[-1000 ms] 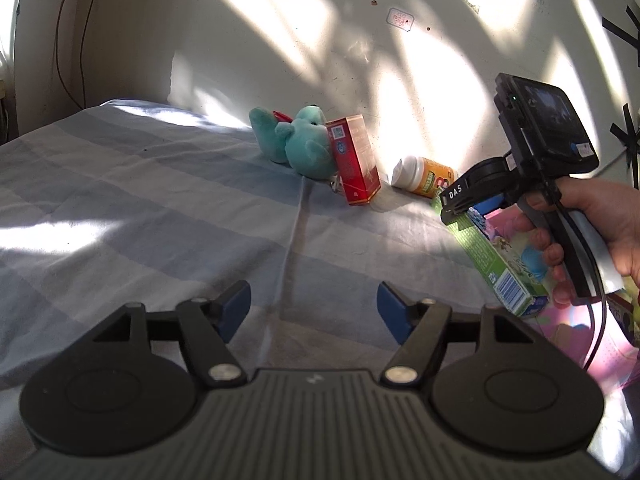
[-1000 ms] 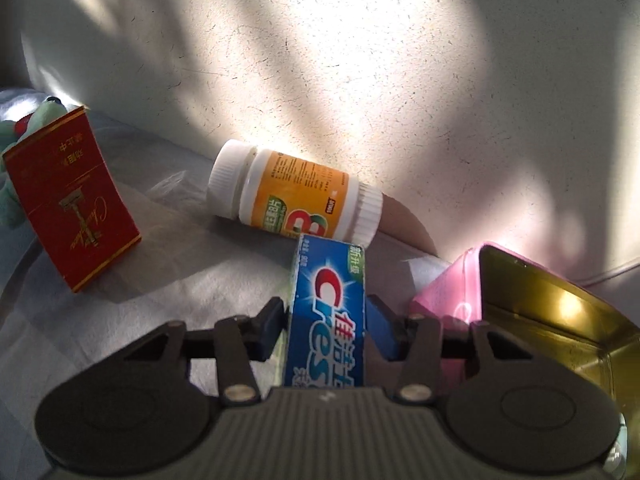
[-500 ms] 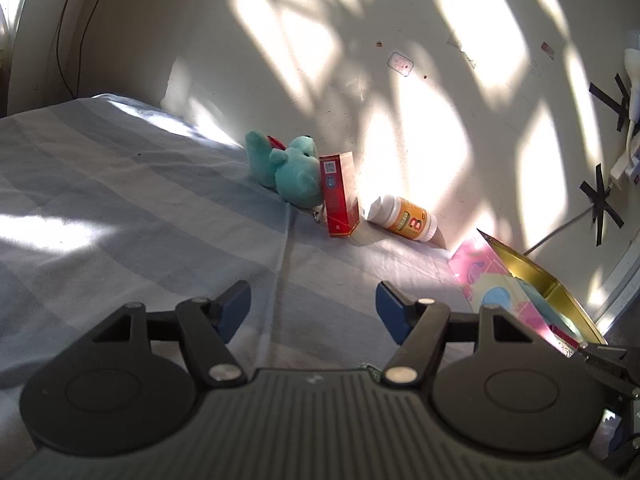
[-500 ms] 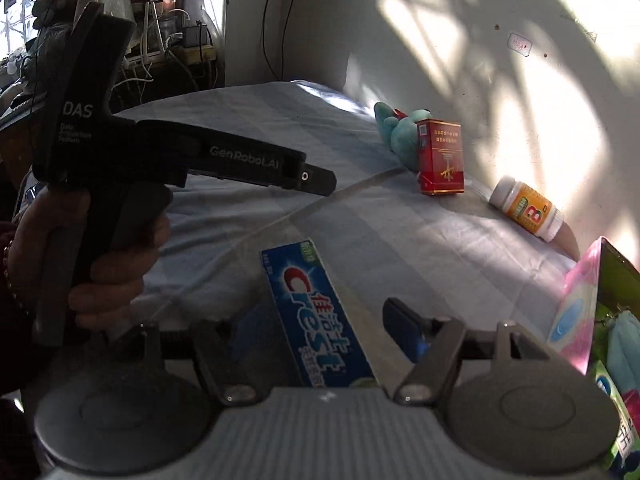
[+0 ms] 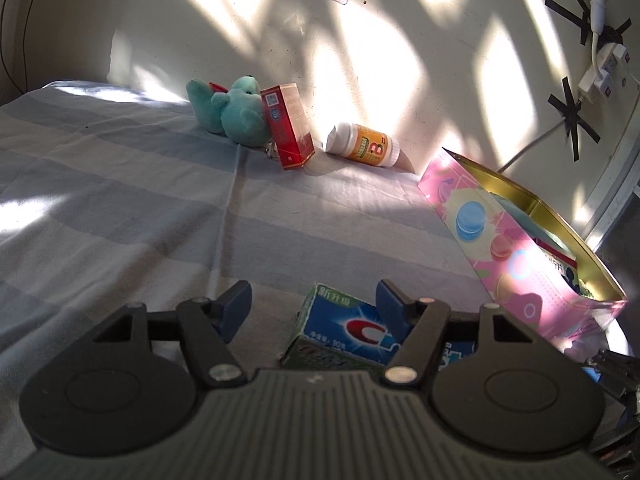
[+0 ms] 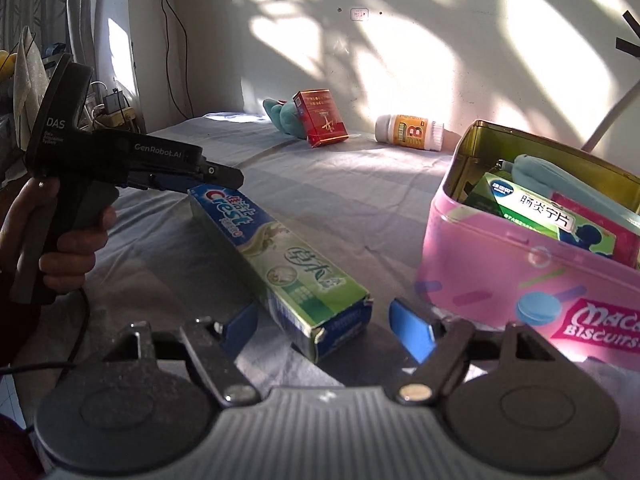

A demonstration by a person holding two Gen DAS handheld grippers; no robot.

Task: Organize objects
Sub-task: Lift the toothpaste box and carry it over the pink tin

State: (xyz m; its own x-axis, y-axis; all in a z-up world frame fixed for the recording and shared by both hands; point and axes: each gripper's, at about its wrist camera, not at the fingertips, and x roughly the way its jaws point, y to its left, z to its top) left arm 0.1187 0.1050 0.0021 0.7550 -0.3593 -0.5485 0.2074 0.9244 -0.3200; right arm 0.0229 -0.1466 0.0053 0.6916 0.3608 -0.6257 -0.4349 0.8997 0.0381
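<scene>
Two grippers are working over a striped bed (image 5: 120,208) in patchy sunlight. The toothpaste box (image 6: 276,264) is lying flat on the sheet, its near end between the spread jaws of the right gripper (image 6: 320,324), untouched. The left gripper (image 6: 216,176), held level in a hand (image 6: 68,240), is reaching over the box's far end, jaws wide apart. A pink biscuit tin (image 6: 500,272) is standing just beside. Open sheet is stretching to the red carton (image 6: 320,122), plush toy (image 5: 236,114) and vitamin bottle (image 6: 410,132) along the wall.
</scene>
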